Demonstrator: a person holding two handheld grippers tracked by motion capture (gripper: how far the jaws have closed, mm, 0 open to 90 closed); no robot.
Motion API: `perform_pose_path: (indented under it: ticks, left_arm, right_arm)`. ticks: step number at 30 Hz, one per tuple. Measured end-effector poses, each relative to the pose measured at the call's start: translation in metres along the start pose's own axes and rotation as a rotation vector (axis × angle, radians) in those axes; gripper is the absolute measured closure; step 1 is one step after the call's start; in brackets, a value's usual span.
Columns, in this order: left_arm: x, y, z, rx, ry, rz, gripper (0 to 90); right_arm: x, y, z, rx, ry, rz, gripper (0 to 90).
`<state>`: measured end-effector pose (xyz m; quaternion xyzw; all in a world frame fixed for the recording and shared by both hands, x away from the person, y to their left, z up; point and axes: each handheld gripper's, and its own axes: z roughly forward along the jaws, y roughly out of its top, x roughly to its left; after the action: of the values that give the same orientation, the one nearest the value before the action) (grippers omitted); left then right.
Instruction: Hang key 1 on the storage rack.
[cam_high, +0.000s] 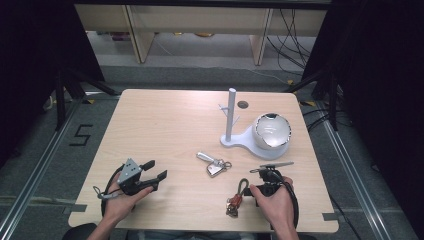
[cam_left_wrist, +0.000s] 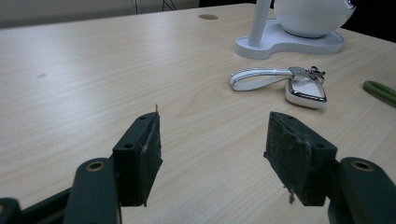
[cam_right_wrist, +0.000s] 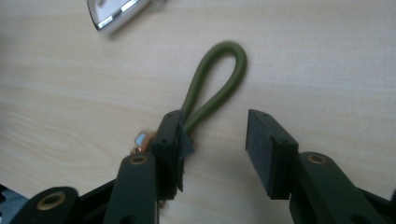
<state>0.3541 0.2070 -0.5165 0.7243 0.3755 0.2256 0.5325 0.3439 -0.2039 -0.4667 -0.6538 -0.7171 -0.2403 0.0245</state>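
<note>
Right gripper (cam_right_wrist: 212, 140) hovers with jaws wide over the green cord loop (cam_right_wrist: 215, 81); the loop lies at twelve o'clock of the jaws, apparently brushing the left pad. Centre before closing. Left gripper (cam_left_wrist: 212, 156) idles, jaws wide and empty.

On the table (cam_high: 165, 125), the stand (cam_high: 230, 116) is at the back with the ball (cam_high: 272, 131) on its base at the right. The key fob (cam_high: 215, 164) lies in front of it. The cord loop (cam_high: 242, 187) lies nearer, just beside the right gripper (cam_high: 260, 184). The left gripper (cam_high: 155, 170) is far left.
</note>
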Motion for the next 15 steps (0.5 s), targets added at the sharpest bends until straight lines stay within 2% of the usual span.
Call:
perform_pose_path:
  ticks: [1, 2, 4, 5, 7, 8, 9, 10, 11, 12, 15]
  left_arm:
    - [0.000, 0.000, 0.000, 0.012, -0.003, 0.002, 37.1]
    - [0.000, -0.001, 0.001, 0.004, -0.008, -0.010, 39.0]
    - [0.000, -0.001, 0.001, 0.003, -0.004, -0.017, 41.6]
    - [-0.001, -0.002, 0.001, 0.006, 0.002, -0.030, 42.4]
    - [0.000, -0.002, 0.000, 0.005, 0.012, -0.038, 43.2]
    - [0.000, -0.002, -0.002, 0.015, 0.021, -0.042, 44.0]
    - [0.001, -0.003, -0.003, 0.005, 0.034, -0.060, 44.5]
    - [0.002, -0.004, -0.003, -0.002, 0.038, -0.066, 45.2]
    - [0.003, -0.004, -0.004, 0.004, 0.050, -0.075, 44.9]
    - [0.004, -0.005, -0.005, -0.005, 0.061, -0.085, 44.8]
    - [0.007, -0.005, -0.005, -0.027, 0.076, -0.057, 44.9]
  right_arm:
    - [0.002, 0.000, 0.000, -0.009, -0.009, 0.002, 56.7]
    - [0.004, 0.001, 0.000, 0.023, -0.010, 0.003, 56.6]
    - [0.004, 0.002, 0.000, 0.009, -0.005, -0.045, 56.4]
    - [0.007, 0.003, -0.002, 0.037, -0.021, -0.003, 56.3]
    - [0.011, 0.004, -0.003, 0.073, -0.021, 0.023, 56.4]
    - [0.012, 0.004, -0.001, 0.053, -0.027, 0.020, 56.2]
    - [0.012, 0.004, 0.000, 0.054, -0.037, 0.005, 56.4]
    - [0.013, 0.005, 0.001, 0.069, -0.032, -0.003, 56.4]
    - [0.015, 0.006, 0.000, 0.077, -0.038, 0.022, 56.4]
    - [0.016, 0.007, 0.001, 0.089, -0.045, 0.013, 56.5]
    - [0.019, 0.009, 0.002, 0.115, -0.055, 0.025, 56.4]
